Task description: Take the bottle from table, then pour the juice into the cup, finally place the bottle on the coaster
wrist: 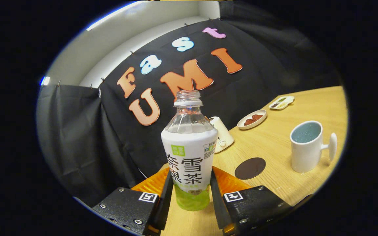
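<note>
The gripper [190, 200] is clamping the juice bottle [189, 154] low on its body, both fingers pressing against its sides at the band where the pale green juice is showing. The bottle is standing upright between the fingers, cap off, its clear neck open at the top; a white printed label is wrapping its middle. Its base is sitting at or just above the wooden table [287, 154]; contact with the surface cannot be confirmed. The dark round coaster [250, 168] is lying flat on the table just ahead of the right finger, bare. The white cup [306, 146] is standing upright beyond the coaster and to its right, handle pointing away from the bottle, well apart from the coaster. Behind the bottle a small cream-coloured device [221, 133] is leaning near the wall. Farther back a small oval plate [252, 119] with brown pieces and a little divided dish [282, 102] are resting.
</note>
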Available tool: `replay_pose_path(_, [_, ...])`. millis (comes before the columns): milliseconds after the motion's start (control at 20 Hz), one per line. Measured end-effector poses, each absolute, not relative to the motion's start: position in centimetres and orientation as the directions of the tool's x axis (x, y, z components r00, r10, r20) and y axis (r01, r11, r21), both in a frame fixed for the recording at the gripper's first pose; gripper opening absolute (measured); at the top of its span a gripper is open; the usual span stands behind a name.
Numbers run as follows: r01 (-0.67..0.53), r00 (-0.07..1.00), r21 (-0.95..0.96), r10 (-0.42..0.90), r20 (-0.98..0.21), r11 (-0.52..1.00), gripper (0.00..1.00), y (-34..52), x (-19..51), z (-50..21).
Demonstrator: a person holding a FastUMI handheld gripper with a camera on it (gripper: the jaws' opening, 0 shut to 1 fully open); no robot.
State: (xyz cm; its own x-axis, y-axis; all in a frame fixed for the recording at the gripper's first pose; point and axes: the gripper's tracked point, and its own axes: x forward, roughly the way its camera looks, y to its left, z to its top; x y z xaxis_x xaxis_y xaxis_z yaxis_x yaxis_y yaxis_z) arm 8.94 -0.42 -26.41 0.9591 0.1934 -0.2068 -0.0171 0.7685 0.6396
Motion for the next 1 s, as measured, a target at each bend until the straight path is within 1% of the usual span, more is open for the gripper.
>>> replay_pose_path(150, [0.008,0.963,0.759,0.199,-0.181,0.651,0.59,-1.0,9.5,-26.5])
replay_pose_path(350, [0.049,0.960,0.845,0.208,-0.186,0.532,0.59,-2.1,9.4,-27.5])
replay_pose_path(500, [0.067,0.967,0.904,0.195,-0.163,0.423,0.58,-3.2,9.6,-27.4])
replay_pose_path(850, [0.098,0.978,0.982,0.166,-0.125,0.162,0.58,-4.3,10.0,-26.8])
replay_pose_path(1000, [0.118,0.980,0.989,0.148,-0.130,0.085,0.58,-4.8,10.8,-27.3])
